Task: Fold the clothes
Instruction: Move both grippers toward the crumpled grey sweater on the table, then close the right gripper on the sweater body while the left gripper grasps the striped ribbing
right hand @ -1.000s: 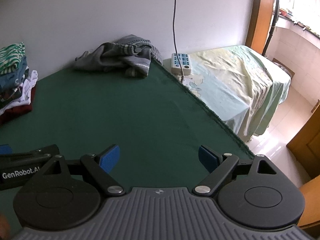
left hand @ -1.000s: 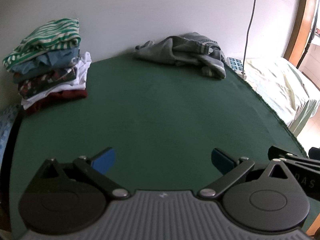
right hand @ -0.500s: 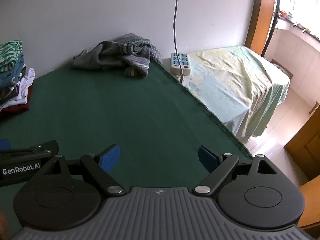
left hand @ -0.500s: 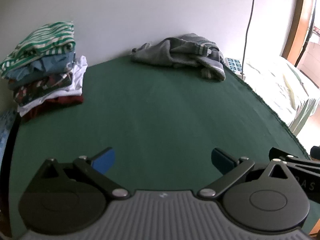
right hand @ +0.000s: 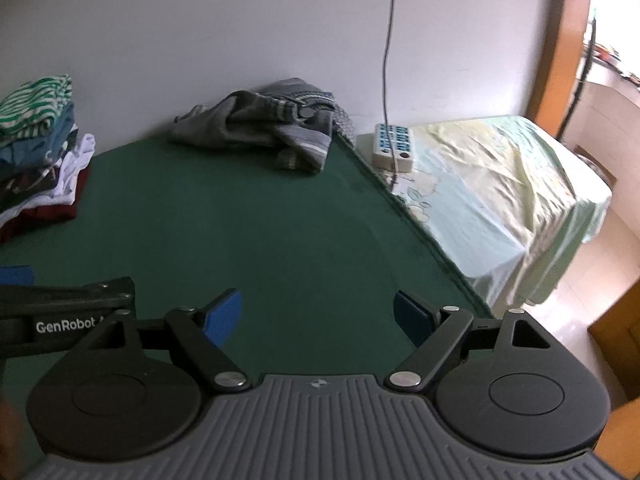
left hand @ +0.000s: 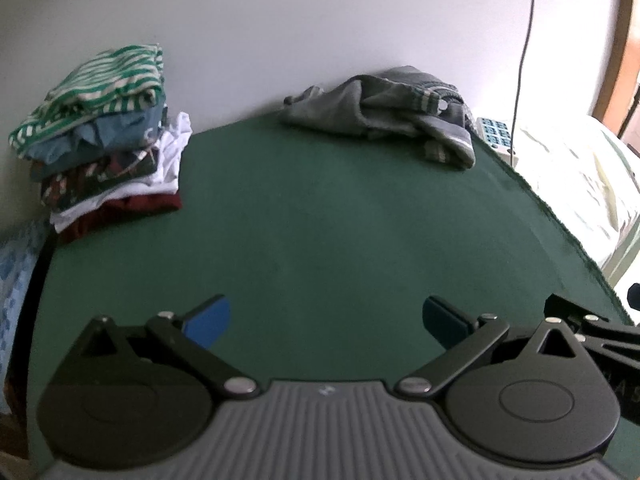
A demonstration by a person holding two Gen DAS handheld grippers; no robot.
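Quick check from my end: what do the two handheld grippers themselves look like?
Both match: left gripper and right gripper have a ribbed grey body, two round black discs, black link arms with silver pivots, and blue finger pads. The left one's side reads "GenRobot".

White lettering reading "GenRobot" stands on the side of the black left gripper body (right hand: 66,312) at the lower left of the right wrist view, while faint letters, seemingly "AS", show on the black right gripper body (left hand: 618,346) at the left wrist view's lower right edge.
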